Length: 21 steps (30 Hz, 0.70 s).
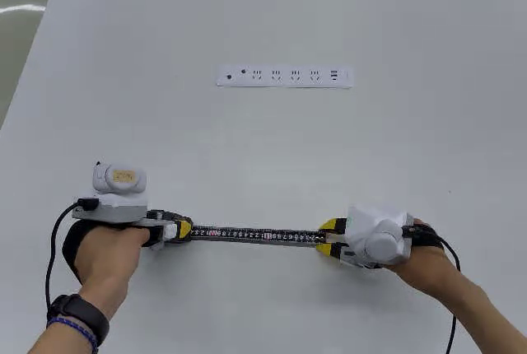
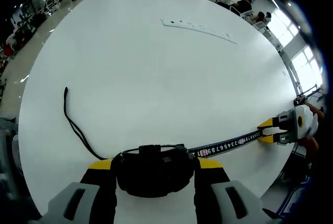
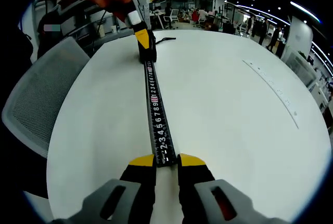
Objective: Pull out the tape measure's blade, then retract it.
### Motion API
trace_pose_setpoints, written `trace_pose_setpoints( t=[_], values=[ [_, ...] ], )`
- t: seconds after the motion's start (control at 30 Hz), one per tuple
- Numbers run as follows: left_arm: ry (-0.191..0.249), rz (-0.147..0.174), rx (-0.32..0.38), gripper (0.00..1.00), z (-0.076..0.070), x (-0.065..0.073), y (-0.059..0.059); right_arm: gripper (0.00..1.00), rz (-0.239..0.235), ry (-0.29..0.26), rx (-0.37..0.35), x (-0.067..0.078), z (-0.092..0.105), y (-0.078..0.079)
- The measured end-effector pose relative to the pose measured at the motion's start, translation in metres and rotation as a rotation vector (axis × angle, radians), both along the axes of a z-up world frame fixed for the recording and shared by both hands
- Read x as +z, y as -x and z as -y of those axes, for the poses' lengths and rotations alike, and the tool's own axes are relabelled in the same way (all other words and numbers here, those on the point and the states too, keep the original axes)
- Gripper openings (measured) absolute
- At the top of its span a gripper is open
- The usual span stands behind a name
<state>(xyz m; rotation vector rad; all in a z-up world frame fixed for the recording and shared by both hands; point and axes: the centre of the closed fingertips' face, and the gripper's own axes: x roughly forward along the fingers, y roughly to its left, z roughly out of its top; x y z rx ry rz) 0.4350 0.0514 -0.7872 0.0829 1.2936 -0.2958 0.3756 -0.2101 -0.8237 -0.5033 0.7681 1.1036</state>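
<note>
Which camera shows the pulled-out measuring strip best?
The right gripper view: the dark numbered tape blade runs straight away from the right tongs, digits readable. The head view shows a thin dark strip; the left gripper view shows it small, beyond the black tape-measure case.

**Surface Finish Findings**

Table (image 1: 288,156): white, smooth and matt, with only soft glare. Case (image 2: 151,174): black and matt, apparently rubbery plastic. Blade (image 3: 156,114): dark and smooth with a faint sheen and crisp white printed numerals; whether it is metal cannot be told. Left gripper (image 2: 156,162) and right gripper (image 3: 166,159): grey shells of matt moulded plastic, with smooth, slightly glossy yellow jaw tips. Strip (image 1: 284,76): white hard plastic, smooth, satin. Cable (image 2: 73,122): black matt sheath. Chair (image 3: 36,104): grey open mesh, coarse weave.
</note>
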Motion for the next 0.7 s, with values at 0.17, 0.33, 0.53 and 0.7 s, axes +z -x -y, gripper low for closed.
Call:
trace_pose_setpoints(
  t=[0.17,0.33,0.53,0.7],
  values=[
    [-0.006,0.001,0.002,0.56,-0.0012,-0.0002,-0.0001,0.14,0.005,0.004,0.003,-0.0003,0.0006,0.0000],
    [-0.021,-0.008,0.005,0.55,-0.0012,-0.0001,0.0005,0.14,0.009,0.008,0.004,-0.0008,0.0007,0.0003],
    [-0.042,-0.011,0.004,0.54,-0.0017,0.0003,0.0017,0.14,0.014,0.009,0.007,0.0014,-0.0015,0.0014],
    [-0.051,-0.013,0.004,0.54,-0.0026,0.0003,0.0018,0.14,0.016,0.004,0.014,0.0005,-0.0069,0.0015]
  ],
)
